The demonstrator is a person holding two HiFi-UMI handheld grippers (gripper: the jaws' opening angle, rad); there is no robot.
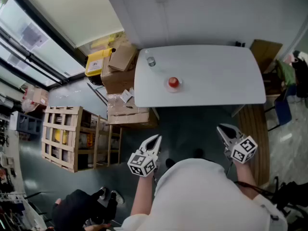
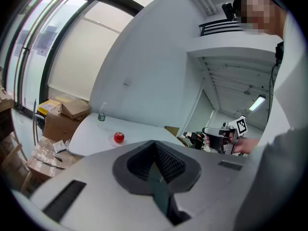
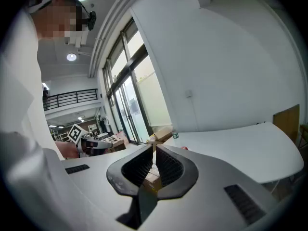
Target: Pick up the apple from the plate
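We hold both grippers short of the white table point(image 1: 216, 76), well apart from it. Left gripper point(image 1: 155, 139): jaws fully together, empty. Right gripper point(image 1: 222, 128): jaws closed tip to tip, empty. Apple point(image 1: 173, 82) sits on its plate point(image 1: 173, 90), water bottle point(image 1: 151, 60) near.

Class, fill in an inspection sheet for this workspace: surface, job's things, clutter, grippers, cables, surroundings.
Surface: white table with rounded corners.
Job's things: apple sits on a small plate, on the table's left half.
Clutter: bottle stands at the table's far left corner; boxes and a wooden crate are on the floor to its left.
Grippers: left gripper and right gripper are both shut and empty, held near the person, short of the table.
Cables: nothing seen on the table.
Surroundings: windows at left, white wall behind.
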